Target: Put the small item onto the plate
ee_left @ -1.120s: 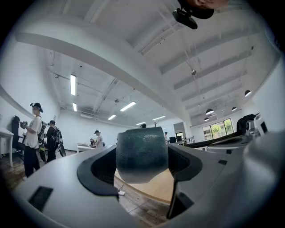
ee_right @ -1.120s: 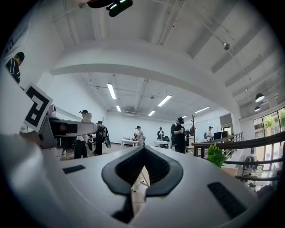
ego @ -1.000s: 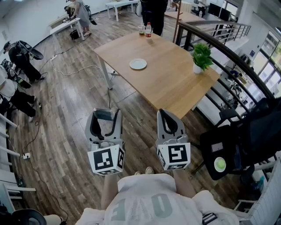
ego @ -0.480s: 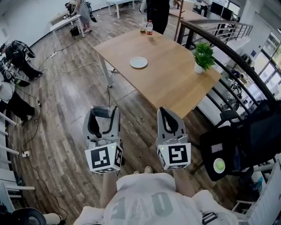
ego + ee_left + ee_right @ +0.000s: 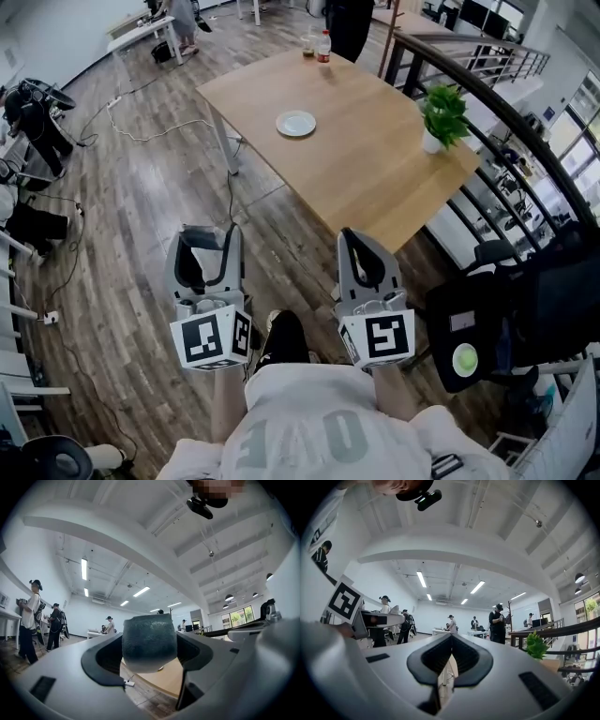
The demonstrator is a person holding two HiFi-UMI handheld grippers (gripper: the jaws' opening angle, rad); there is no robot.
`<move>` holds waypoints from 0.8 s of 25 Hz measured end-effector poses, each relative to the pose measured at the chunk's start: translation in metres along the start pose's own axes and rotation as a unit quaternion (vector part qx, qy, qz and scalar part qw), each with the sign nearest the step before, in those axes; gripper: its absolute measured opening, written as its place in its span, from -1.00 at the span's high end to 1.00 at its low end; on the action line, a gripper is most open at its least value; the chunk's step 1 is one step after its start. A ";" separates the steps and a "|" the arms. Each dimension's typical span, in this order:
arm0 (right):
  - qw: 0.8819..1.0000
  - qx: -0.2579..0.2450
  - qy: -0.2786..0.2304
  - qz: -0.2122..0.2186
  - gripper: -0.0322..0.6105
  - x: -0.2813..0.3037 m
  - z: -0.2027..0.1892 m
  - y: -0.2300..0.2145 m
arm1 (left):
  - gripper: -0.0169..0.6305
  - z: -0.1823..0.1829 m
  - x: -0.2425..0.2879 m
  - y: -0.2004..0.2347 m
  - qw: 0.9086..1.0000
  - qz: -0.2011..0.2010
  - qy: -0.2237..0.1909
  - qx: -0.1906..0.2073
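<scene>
- Two grippers hung low over the wooden floor [image 5: 131, 216], short of the counter [image 5: 366, 178]; the left gripper [image 5: 208, 242] was clenched on the small item [image 5: 149, 641], a dark, rounded piece with a pale underside that filled the gap between its jaws;
- the white plate [image 5: 296, 123] lay on the counter toward its far side, well apart from both grippers and from the small item;
- the right gripper [image 5: 361, 246] had its jaws pressed together with only a thin slit between them, grasping nothing;
- a potted plant [image 5: 442, 114] stood near the counter's right edge.
</scene>
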State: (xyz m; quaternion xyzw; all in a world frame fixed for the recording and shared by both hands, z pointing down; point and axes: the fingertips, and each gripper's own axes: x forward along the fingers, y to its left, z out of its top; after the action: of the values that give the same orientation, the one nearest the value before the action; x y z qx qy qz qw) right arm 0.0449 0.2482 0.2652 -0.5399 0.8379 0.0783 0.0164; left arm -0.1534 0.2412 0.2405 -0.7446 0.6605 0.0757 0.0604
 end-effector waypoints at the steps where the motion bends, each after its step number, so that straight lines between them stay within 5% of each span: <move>1: 1.000 -0.003 0.001 0.006 0.84 0.006 0.000 0.001 | -0.05 -0.001 0.006 0.003 1.000 -0.001 -0.002 -0.003; 10: 0.999 -0.027 0.024 0.021 0.84 0.081 -0.026 -0.016 | -0.05 -0.019 0.085 0.011 0.999 -0.020 -0.030 0.003; 20: 0.999 0.005 0.028 0.025 0.84 0.206 -0.041 -0.022 | -0.05 -0.054 0.204 0.069 1.000 -0.023 0.000 0.008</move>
State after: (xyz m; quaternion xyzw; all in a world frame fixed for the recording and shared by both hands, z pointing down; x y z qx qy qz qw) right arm -0.0179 0.0476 0.2799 -0.5204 0.8518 0.0597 -0.0062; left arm -0.1970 0.0241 0.2552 -0.7588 0.6440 0.0693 0.0684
